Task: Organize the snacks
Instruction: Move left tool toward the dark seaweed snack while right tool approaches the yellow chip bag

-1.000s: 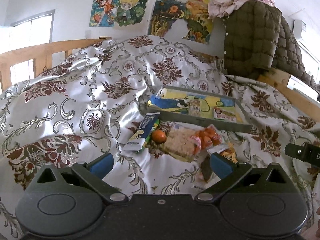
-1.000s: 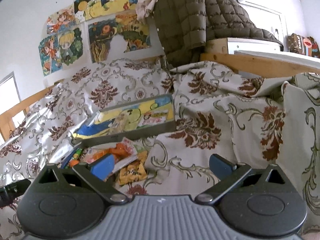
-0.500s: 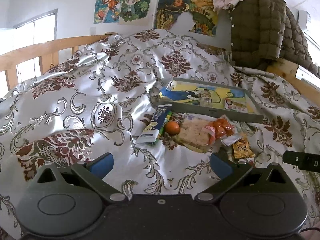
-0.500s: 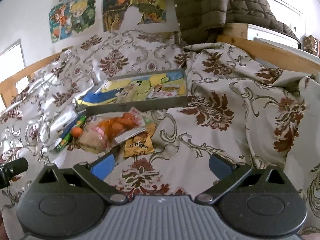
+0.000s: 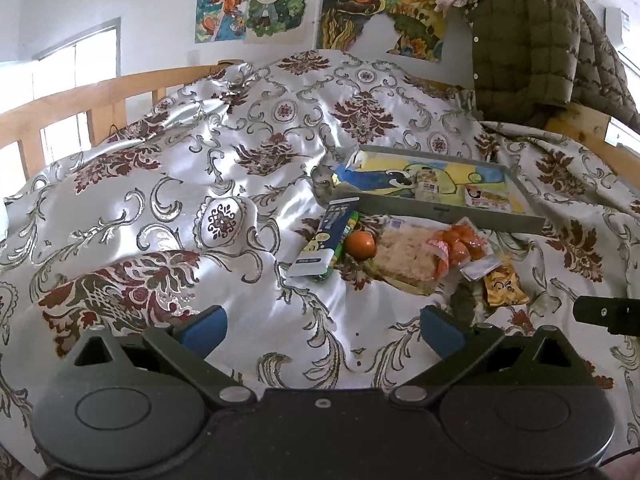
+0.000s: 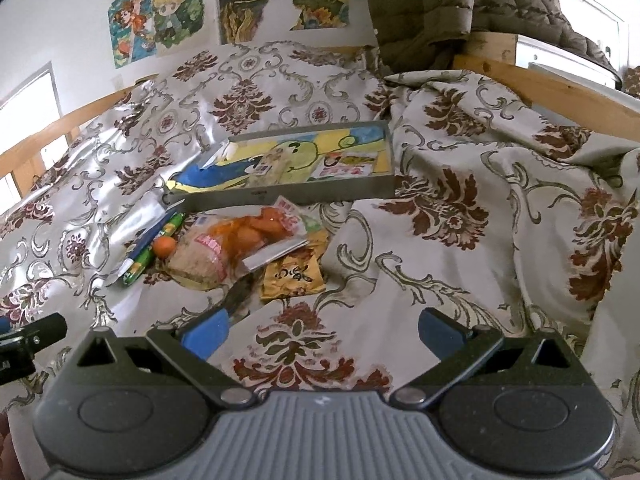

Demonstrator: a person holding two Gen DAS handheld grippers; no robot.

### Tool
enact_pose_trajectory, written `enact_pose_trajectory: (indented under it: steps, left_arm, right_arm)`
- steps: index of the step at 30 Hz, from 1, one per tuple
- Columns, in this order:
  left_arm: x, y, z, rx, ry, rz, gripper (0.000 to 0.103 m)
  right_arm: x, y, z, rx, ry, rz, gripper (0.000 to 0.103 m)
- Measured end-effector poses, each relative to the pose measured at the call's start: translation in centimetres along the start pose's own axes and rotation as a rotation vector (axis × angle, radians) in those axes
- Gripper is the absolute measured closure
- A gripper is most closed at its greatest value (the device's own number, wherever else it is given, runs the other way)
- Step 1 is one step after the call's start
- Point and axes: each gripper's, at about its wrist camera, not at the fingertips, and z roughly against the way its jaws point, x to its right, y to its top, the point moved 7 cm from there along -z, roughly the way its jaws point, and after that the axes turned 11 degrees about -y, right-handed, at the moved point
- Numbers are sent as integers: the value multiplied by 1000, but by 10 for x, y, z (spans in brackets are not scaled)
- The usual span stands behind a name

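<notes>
A pile of snacks lies on the patterned bedspread in front of a grey tray point(image 5: 440, 210) point(image 6: 304, 196) lined with a cartoon picture. The pile holds a blue-and-white box point(image 5: 326, 238), a small orange point(image 5: 360, 245) point(image 6: 165, 246), a clear bag of rice cake and orange pieces point(image 5: 420, 254) point(image 6: 236, 240) and a yellow packet point(image 5: 502, 286) point(image 6: 292, 276). Two small packets lie inside the tray. My left gripper point(image 5: 322, 326) stands open, short of the pile. My right gripper point(image 6: 324, 330) is open too, just below the yellow packet.
A wooden bed rail point(image 5: 80, 108) runs along the left and another rail point(image 6: 552, 88) on the right. An olive quilted jacket point(image 5: 528, 44) hangs at the back right. Posters point(image 5: 256, 4) cover the wall. The rumpled bedspread point(image 5: 160, 200) rises in folds all round.
Both grippers have drawn back and tilted downward, so the pile and the tray now sit higher and farther in both views. Neither gripper's opening has changed.
</notes>
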Motion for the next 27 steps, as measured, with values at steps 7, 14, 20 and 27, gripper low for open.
enact_pose_trajectory:
  steps: [7, 14, 20, 27]
  left_arm:
    - [8, -1, -11, -22, -18, -25, 1]
    - [17, 2, -27, -40, -49, -33, 1]
    - [21, 3, -40, -57, -54, -58, 1]
    - [27, 5, -58, -80, -75, -72, 1]
  right_arm:
    - [-2, 1, 0, 0, 5, 5, 0]
    - [-3, 1, -1, -10, 11, 16, 0]
    - [-7, 0, -7, -46, 28, 31, 0]
    - [-4, 3, -13, -84, 52, 8, 0]
